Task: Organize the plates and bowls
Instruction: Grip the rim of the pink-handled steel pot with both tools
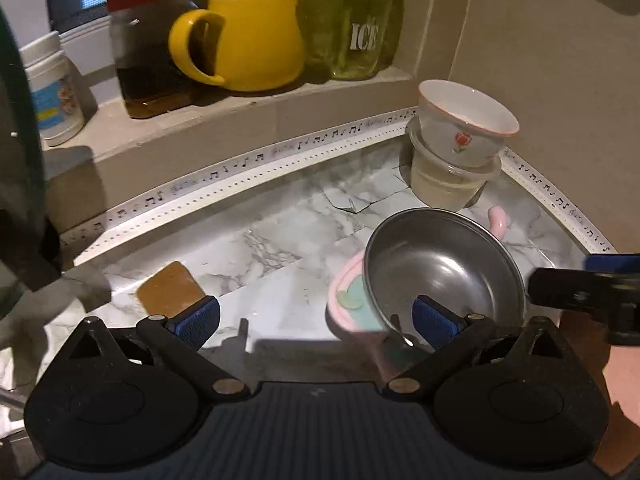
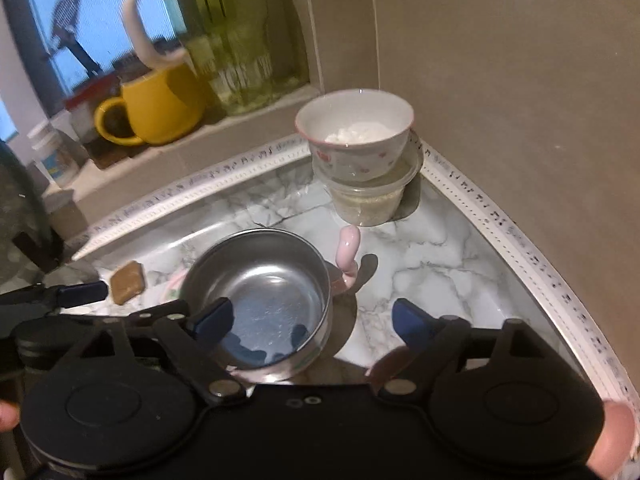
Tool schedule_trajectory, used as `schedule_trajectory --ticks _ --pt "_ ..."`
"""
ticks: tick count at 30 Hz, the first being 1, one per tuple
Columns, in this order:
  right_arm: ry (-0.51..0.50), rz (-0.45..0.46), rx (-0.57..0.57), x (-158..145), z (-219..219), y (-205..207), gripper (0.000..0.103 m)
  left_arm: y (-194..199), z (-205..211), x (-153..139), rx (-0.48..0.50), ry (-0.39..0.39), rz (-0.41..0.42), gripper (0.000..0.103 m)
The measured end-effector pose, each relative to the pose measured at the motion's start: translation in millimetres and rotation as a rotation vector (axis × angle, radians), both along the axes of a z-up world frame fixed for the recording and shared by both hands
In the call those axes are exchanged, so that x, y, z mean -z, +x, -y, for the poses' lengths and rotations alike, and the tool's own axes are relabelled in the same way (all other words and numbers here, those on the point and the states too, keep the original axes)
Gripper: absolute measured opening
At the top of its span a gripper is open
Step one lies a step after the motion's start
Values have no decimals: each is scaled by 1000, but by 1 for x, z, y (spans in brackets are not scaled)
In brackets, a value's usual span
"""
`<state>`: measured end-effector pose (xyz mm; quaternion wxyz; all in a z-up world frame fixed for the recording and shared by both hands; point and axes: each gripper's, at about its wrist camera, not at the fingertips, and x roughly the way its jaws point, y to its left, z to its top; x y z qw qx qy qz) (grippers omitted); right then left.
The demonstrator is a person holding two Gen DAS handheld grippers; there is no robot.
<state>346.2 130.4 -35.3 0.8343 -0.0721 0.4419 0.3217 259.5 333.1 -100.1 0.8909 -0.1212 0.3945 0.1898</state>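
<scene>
A steel bowl (image 1: 444, 268) (image 2: 260, 280) sits in a pink dish with a curled handle (image 1: 498, 220) (image 2: 347, 252) on the marble counter. In the corner a white flowered bowl (image 1: 466, 124) (image 2: 356, 136) is stacked on a clear plastic tub (image 1: 452, 184) (image 2: 370, 204). My left gripper (image 1: 316, 316) is open, its right finger over the steel bowl's near rim. My right gripper (image 2: 312, 320) is open around the bowl's near right side, its left finger inside the rim. The right gripper also shows at the edge of the left wrist view (image 1: 588, 292).
A ledge behind holds a yellow mug (image 1: 248, 40) (image 2: 156, 108), a green "ICE" jug (image 1: 352, 20) (image 2: 236, 40), a dark jar (image 1: 148, 52) and a white tub (image 1: 52, 88). A brown pad (image 1: 170, 290) (image 2: 127, 282) lies on the counter. Walls close the corner.
</scene>
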Motion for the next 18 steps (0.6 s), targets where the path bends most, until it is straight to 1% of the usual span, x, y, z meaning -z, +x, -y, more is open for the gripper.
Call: schedule_trajectory --ticks 3,5,7,8,11,13,15,16,17,18 --pt "-15 -25 3 13 -7 9 74 7 3 4 7 4 2 102" --pt "-13 -49 12 19 -9 14 67 12 4 9 2 5 -13 102" --pt "-14 -65 19 24 -11 19 63 17 0 14 -3 -16 -24 102" --pt "-17 -68 19 26 -12 20 60 18 -2 17 -9 -32 -28 102" --pt "-24 -78 13 32 -15 22 52 22 -7 22 -19 -53 -33 102" --pt "-28 -80 9 34 -16 22 48 25 -8 23 -24 -52 -37 96" --pt "-33 -77 11 36 -18 22 44 28 -11 25 -27 -72 -41 82" --pt "-35 -78 12 37 -18 22 38 29 -13 25 -29 -85 -43 78" --pt "-36 -78 14 37 -19 22 33 30 -13 26 -28 -93 -43 70" --pt "-37 -77 17 38 -19 22 31 31 -14 26 -24 -97 -43 64"
